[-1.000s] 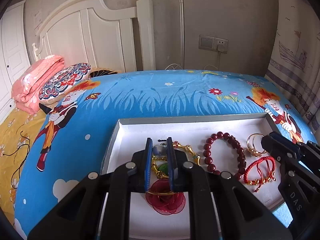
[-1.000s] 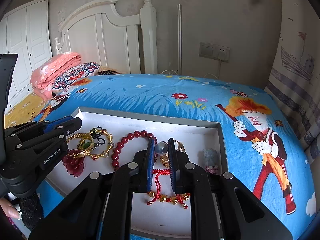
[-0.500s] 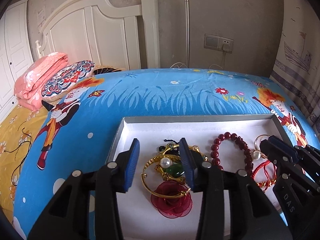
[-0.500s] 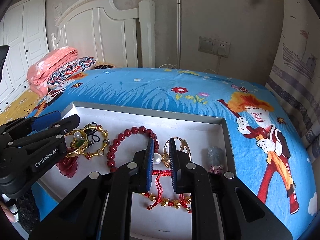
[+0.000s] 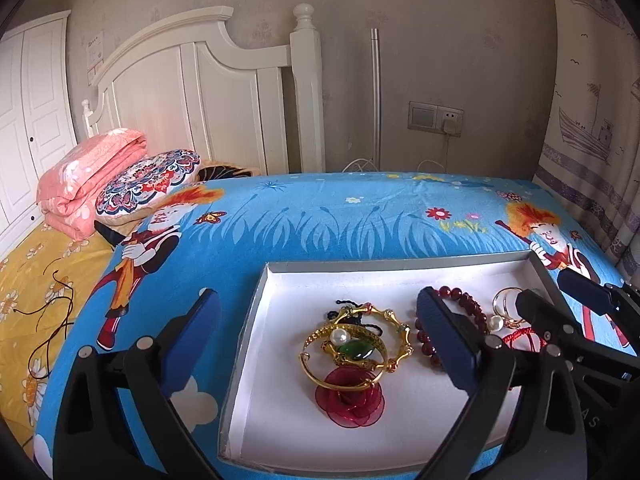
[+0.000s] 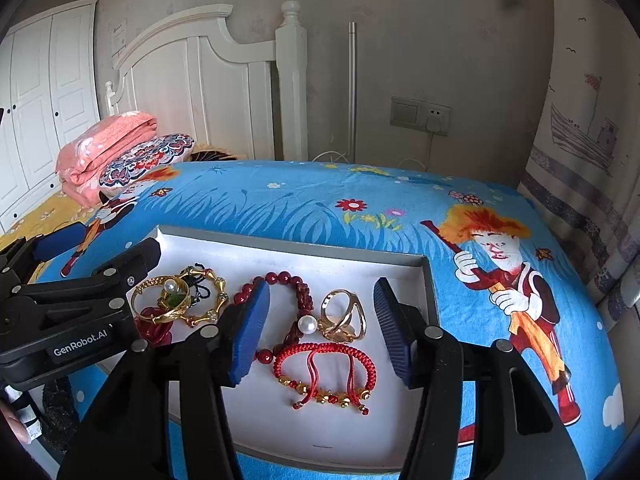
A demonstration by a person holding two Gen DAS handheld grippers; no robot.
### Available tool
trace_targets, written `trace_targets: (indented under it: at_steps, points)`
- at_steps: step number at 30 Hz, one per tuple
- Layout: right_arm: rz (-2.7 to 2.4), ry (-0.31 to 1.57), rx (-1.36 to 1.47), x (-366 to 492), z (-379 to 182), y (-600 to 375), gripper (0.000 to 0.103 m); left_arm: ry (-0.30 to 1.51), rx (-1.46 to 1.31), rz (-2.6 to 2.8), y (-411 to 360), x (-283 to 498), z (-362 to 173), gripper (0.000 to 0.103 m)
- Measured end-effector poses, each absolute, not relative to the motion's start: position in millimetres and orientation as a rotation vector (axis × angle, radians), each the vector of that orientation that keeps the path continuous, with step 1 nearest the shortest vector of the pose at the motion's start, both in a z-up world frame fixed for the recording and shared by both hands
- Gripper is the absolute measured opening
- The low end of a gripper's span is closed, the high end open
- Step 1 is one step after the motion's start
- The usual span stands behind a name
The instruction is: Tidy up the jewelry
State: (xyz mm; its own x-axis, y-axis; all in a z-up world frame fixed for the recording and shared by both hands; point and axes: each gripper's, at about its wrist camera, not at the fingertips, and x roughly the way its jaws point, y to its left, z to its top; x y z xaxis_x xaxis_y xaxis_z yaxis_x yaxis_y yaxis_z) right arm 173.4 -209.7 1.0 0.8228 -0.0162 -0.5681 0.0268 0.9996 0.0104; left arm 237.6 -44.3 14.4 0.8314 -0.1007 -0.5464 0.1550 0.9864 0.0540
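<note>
A white tray (image 5: 280, 400) lies on the blue bed cover and holds the jewelry. My left gripper (image 5: 320, 344) is open above gold bangles (image 5: 344, 356), where a pearl (image 5: 340, 335) rests beside a green stone and a red flower (image 5: 350, 400). My right gripper (image 6: 322, 332) is open above a second pearl (image 6: 307, 324), gold rings (image 6: 344, 316), a red woven bracelet (image 6: 326, 372) and a dark red bead bracelet (image 6: 280, 280). Neither gripper holds anything. The left gripper also shows in the right wrist view (image 6: 60, 312).
The tray's grey rim (image 6: 288, 246) stands up around the jewelry. A folded pink quilt (image 5: 88, 176) and a patterned pillow (image 5: 148, 180) lie at the bed's far left. A white headboard (image 5: 192, 100) and a curtain (image 5: 592, 140) stand behind.
Both grippers were shut, each on a pearl. Both opened wide. One pearl now rests on the gold bangles, the other beside the gold rings. Both grippers pulled back a little.
</note>
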Motion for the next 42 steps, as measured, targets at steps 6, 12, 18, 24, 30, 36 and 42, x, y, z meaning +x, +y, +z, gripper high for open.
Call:
trace_targets:
  at_steps: [6, 12, 18, 24, 30, 36, 42]
  points:
    - [-0.035, 0.588, 0.04, 156.7, 10.4, -211.8, 0.064, 0.559, 0.063, -0.164, -38.5, 222.0, 23.5, 0.098]
    - [-0.042, 0.561, 0.045, 133.7, 20.2, -209.5, 0.079, 0.58, 0.057, -0.18, -34.0, 202.1, 26.7, 0.098]
    - [-0.055, 0.542, 0.052, 114.3, 31.1, -211.4, 0.084, 0.548, 0.041, -0.152, -27.3, 178.9, 35.8, 0.098]
    - [-0.062, 0.552, 0.008, 99.1, 25.0, -204.7, 0.084, 0.525, 0.073, -0.146, -27.6, 151.3, 30.9, 0.098]
    - [-0.065, 0.553, 0.014, 86.9, 9.8, -203.8, 0.084, 0.526, 0.089, -0.12, -26.9, 130.2, 13.3, 0.098]
    - [-0.06, 0.566, 0.022, 85.2, 9.6, -205.3, 0.084, 0.532, 0.077, -0.12, -24.1, 128.0, 12.1, 0.098]
    - [-0.062, 0.584, 0.022, 85.6, 5.3, -205.5, 0.084, 0.533, 0.056, -0.116, -20.4, 129.6, 16.0, 0.098]
